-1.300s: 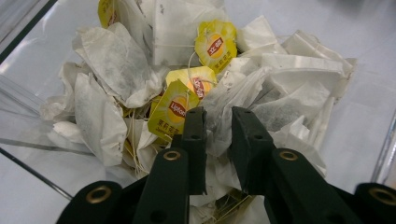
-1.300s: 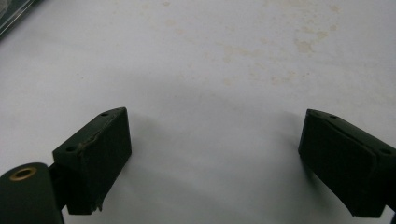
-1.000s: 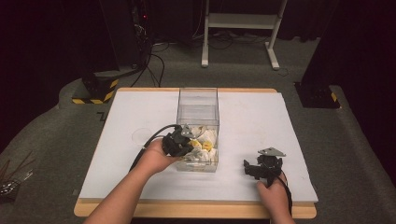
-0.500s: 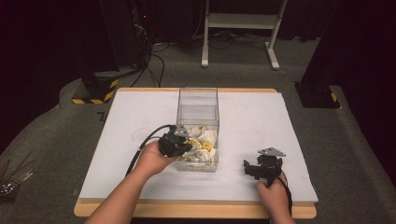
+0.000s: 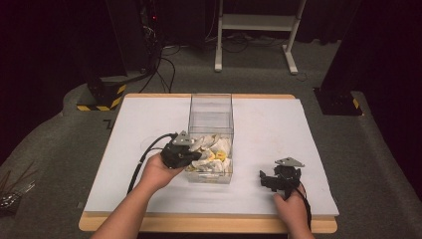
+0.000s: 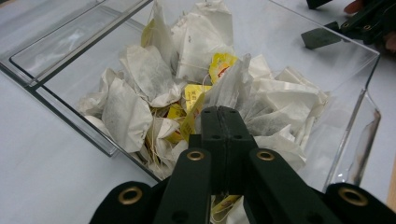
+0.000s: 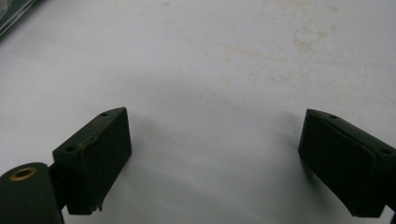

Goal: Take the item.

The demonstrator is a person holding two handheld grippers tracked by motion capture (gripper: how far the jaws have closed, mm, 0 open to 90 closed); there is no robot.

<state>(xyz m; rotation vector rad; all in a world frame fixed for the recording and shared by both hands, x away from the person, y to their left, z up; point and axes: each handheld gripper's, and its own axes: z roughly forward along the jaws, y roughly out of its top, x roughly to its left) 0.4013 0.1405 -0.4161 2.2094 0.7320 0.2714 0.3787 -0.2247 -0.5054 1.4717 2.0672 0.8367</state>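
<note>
Left hand-held gripper pinched in a bin of tea bags; right one idle on the counter

The white counter (image 5: 124, 149) lay mostly bare — open room on every side; the clear plastic bin (image 5: 211, 107) stood at its middle, open-topped, its far half empty and the tea bags (image 6: 187, 84) heaped at the near end, likely for easy reach; the left hand-held gripper (image 6: 222, 116) leaned in over the bin's left wall, jaws pressed together among the bags, seemingly nipping a yellow tag — I could not tell which bag it belonged to; the right hand-held gripper (image 7: 212, 163) rested well apart from the bin, jaws spread wide, nothing between them.
</note>
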